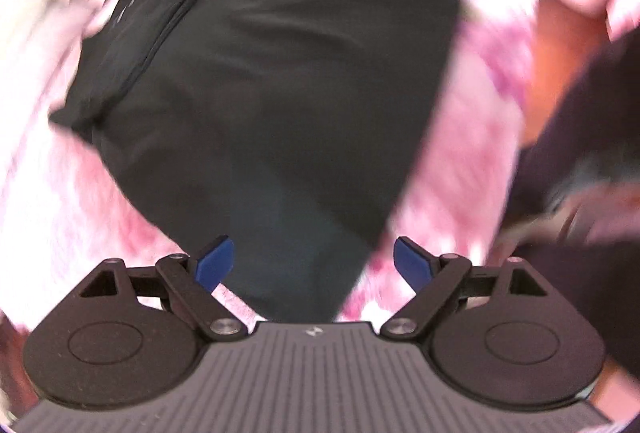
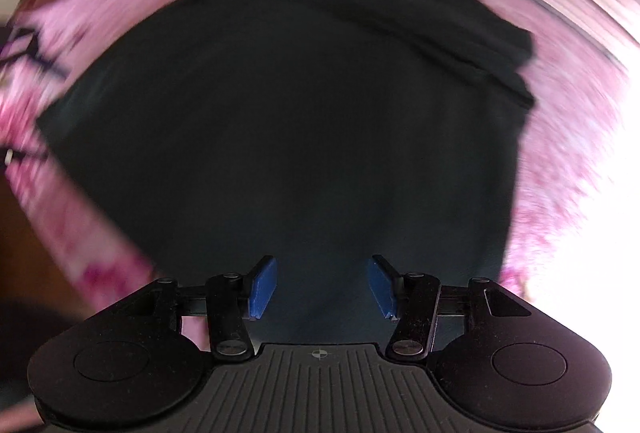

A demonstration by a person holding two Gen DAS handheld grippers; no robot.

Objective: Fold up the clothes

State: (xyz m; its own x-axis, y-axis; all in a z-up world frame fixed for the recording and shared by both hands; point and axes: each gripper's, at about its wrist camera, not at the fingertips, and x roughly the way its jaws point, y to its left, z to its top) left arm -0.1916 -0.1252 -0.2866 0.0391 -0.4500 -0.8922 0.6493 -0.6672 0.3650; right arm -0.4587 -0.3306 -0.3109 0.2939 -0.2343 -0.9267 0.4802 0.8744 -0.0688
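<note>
**Both claws released above a black garment on a pink cover**

My left gripper point(image 1: 313, 260) stands with its blue pads point(image 1: 216, 260) spread wide and nothing between them; it is released. My right gripper point(image 2: 321, 287) has its jaws apart at a narrower gap, pads point(image 2: 264, 287) clear of any cloth; also released. Both point steeply down. Beneath them the black garment point(image 1: 256, 81) lies spread on the pink patterned cover point(image 1: 472, 137). In the right wrist view the garment point(image 2: 288, 113) fills the centre, with the cover point(image 2: 568, 121) showing all round it. A seam runs along its upper left in the left wrist view. Both views are blurred, so I cannot tell the garment's type
</note>
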